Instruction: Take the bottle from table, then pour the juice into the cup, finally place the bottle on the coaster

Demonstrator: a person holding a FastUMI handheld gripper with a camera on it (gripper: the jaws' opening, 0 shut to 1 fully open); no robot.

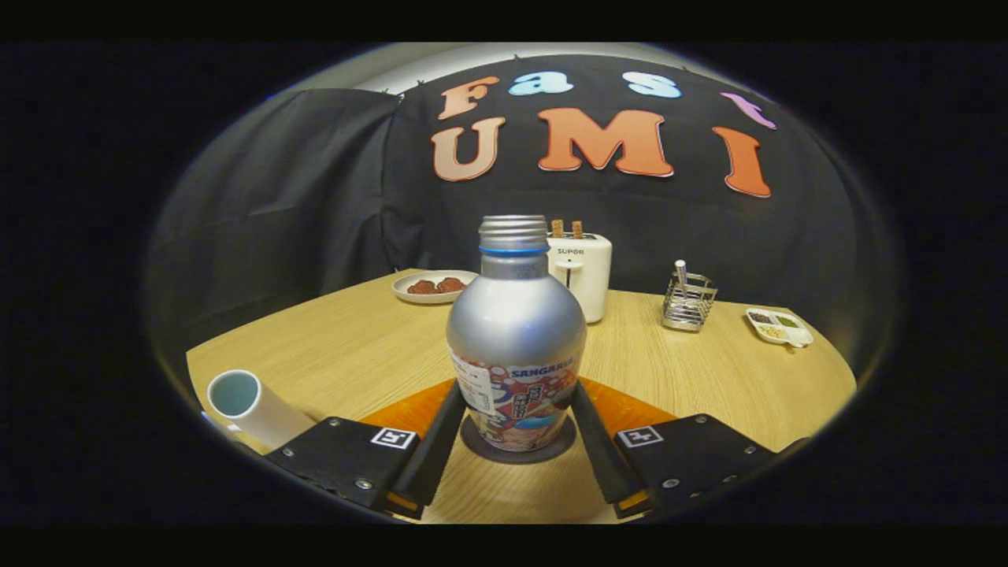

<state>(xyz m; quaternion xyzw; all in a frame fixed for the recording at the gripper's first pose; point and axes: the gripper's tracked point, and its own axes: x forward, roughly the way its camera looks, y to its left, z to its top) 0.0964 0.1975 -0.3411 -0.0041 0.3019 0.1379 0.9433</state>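
Bottle (516, 339) upright on the coaster (516, 449), frame centre — I see my gripper (516, 409) fingers flanking it; contact unclear, cup (250, 403) lower left.

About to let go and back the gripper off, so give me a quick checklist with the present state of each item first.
1. Bottle upright: ok.
2. Bottle base on the dark round coaster: ok.
3. Gripper fingers at the bottle's sides; whether they press on it: cannot tell.
4. Bottle cap on: ok.
5. Cup beside the left finger, apart from the bottle: ok; its upright stance: cannot tell.
6. Juice in the cup: cannot tell.
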